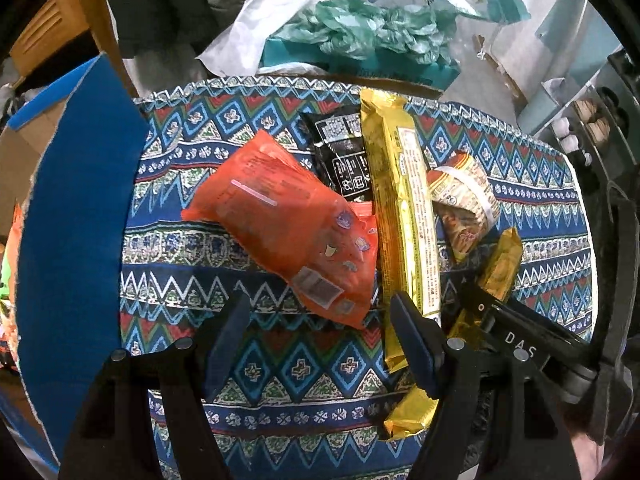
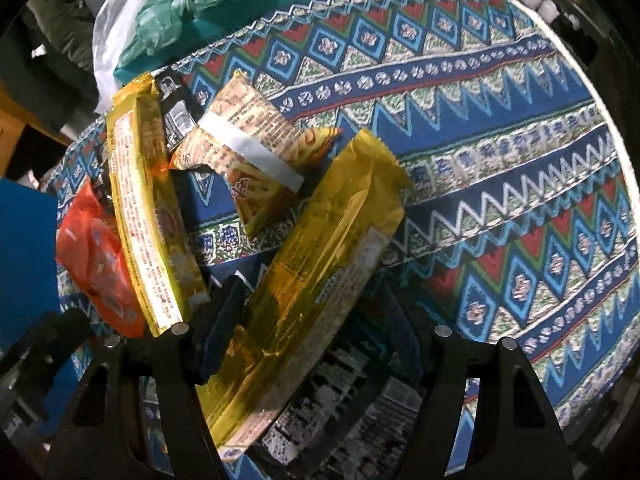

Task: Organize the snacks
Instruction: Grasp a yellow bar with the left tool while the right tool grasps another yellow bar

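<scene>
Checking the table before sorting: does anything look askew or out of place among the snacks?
The orange bag leans tilted across the black packet and a gold pack rather than lying flat. The snacks overlap in a loose heap. Nothing looks torn or spilled.

A round worktop (image 1: 192,248) fills the middle of the left wrist view, covered by a cloth of blue, red and green zigzags and diamonds. On it lies an orange packet (image 1: 288,232) at centre, a black packet (image 1: 344,156) above it, and a long gold packet (image 1: 404,208) running down the frame just right of them. A tan wrapped snack (image 1: 464,204) lies further right. A blue box (image 1: 72,240) stands at the left edge.
</scene>
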Action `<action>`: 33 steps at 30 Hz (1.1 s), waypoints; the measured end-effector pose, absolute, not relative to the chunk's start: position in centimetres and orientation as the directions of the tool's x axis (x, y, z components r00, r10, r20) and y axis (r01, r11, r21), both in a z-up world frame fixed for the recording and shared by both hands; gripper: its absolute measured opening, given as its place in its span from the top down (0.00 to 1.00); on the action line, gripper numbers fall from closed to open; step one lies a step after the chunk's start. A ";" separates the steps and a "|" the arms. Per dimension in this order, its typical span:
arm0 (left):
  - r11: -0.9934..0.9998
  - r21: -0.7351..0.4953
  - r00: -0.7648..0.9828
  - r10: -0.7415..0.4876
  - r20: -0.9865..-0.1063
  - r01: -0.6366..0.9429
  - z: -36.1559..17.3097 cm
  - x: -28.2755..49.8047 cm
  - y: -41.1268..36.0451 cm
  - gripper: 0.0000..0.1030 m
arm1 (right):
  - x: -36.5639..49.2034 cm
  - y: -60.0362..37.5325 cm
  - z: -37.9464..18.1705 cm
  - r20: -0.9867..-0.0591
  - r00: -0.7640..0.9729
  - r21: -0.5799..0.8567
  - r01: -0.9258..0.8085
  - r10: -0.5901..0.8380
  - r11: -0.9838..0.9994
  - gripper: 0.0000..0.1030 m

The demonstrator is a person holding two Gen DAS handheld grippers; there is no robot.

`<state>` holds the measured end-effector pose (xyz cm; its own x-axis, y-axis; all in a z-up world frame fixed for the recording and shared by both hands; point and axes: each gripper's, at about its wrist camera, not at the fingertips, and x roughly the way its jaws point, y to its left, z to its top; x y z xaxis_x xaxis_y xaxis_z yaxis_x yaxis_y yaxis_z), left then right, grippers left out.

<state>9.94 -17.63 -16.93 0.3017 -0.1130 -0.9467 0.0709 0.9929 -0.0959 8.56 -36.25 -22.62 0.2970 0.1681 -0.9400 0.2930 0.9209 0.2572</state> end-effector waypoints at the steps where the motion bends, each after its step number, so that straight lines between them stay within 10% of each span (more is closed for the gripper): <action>1: 0.993 -0.096 0.298 -0.113 -0.948 0.070 -17.1 10.0 -17.7 0.28 | 8.6 -36.2 -22.8 -0.939 0.298 0.263 0.295 0.173 0.919 0.32; 9: 0.991 -0.112 0.285 -0.126 -0.950 0.067 -17.6 10.6 -18.4 0.28 | 8.5 -36.3 -23.0 -0.912 0.345 0.333 0.307 0.222 0.892 0.62; 33: 0.990 -0.141 0.243 -0.144 -0.959 0.032 -19.5 14.8 -22.9 0.22 | 7.4 -38.9 -18.3 -0.875 0.462 0.302 0.290 0.143 0.908 0.67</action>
